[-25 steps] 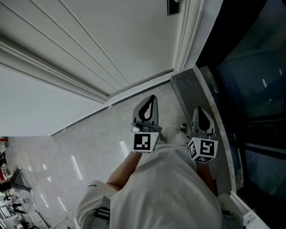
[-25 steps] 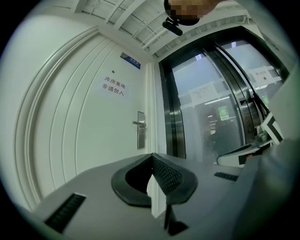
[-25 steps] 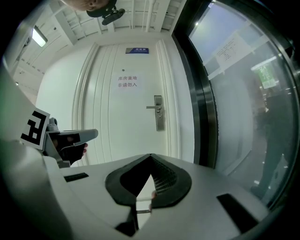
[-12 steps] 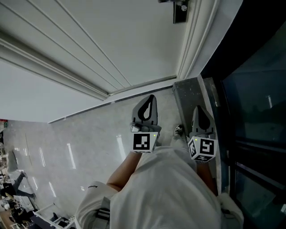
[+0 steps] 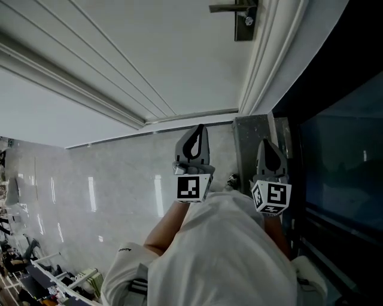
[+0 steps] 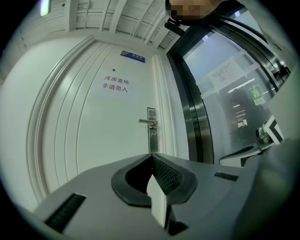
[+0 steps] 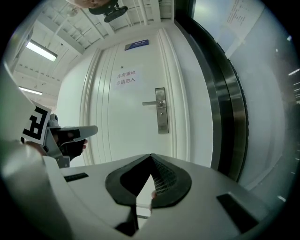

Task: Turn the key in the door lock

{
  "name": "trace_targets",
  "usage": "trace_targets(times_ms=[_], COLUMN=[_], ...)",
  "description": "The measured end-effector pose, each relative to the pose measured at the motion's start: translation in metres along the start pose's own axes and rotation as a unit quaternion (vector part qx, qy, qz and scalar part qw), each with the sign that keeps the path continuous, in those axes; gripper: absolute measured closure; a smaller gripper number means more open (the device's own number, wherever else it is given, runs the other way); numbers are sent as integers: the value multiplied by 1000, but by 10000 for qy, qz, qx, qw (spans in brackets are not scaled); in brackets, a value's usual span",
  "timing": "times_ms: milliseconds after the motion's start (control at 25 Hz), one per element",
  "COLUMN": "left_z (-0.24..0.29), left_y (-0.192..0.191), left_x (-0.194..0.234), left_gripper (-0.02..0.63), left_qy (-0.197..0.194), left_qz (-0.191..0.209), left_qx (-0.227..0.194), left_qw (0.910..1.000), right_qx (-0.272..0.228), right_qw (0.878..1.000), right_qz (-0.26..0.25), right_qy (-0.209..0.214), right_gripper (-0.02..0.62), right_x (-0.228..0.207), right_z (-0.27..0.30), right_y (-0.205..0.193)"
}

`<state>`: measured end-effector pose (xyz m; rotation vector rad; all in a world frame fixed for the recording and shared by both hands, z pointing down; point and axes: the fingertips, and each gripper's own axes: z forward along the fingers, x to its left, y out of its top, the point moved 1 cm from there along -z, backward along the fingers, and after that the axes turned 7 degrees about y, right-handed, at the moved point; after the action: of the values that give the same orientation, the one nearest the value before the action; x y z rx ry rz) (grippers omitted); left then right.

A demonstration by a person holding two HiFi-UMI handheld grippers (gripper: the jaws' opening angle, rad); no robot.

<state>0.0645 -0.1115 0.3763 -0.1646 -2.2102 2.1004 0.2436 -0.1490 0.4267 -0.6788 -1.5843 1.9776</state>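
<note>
A white door (image 5: 149, 54) stands ahead, with a metal lock plate (image 5: 245, 23) and a lever handle (image 5: 227, 8) at its right side. The same lock plate (image 6: 152, 131) shows in the left gripper view, and the lock plate (image 7: 161, 117) in the right gripper view, well beyond both grippers. A key is too small to make out. My left gripper (image 5: 200, 128) (image 6: 151, 156) and right gripper (image 5: 266, 143) (image 7: 150, 155) point level at the door, side by side. Both are shut with nothing between the jaws. The left gripper (image 7: 70, 133) also shows at the right gripper view's left.
A dark glass wall with a steel frame (image 5: 335, 131) (image 7: 229, 108) runs to the right of the door. A stone threshold (image 5: 251, 143) lies at the door's foot. The door bears a small paper notice (image 6: 115, 83) and a blue sign (image 6: 132, 56). Glossy pale floor (image 5: 90, 197) spreads left.
Both grippers have moved toward the door. The lock plate and handle have come fully into the top of the head view. Both pairs of jaws stay shut.
</note>
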Motion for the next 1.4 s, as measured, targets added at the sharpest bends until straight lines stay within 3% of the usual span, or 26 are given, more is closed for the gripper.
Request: trace_targets(times_ms=[560, 880, 1080, 1280, 1400], left_z=[37, 88, 131, 170, 190], left_y=[-1, 14, 28, 35, 39], left_x=[-16, 2, 14, 26, 34], left_gripper=[598, 598, 598, 598, 598], left_qy=[454, 275, 8, -210, -254], left_qz=[126, 35, 61, 33, 9], left_qx=[55, -110, -155, -173, -192], left_qw=[9989, 9996, 9999, 9996, 9995], right_qx=[63, 206, 455, 611, 593], right_qw=[9980, 9875, 9711, 9418, 9181], right_qz=[-390, -1528, -2319, -3304, -3900], right_qy=[484, 321, 327, -71, -383], right_gripper=[598, 600, 600, 598, 598], right_x=[-50, -56, -58, -67, -72], right_z=[46, 104, 150, 191, 212], right_y=[14, 55, 93, 132, 160])
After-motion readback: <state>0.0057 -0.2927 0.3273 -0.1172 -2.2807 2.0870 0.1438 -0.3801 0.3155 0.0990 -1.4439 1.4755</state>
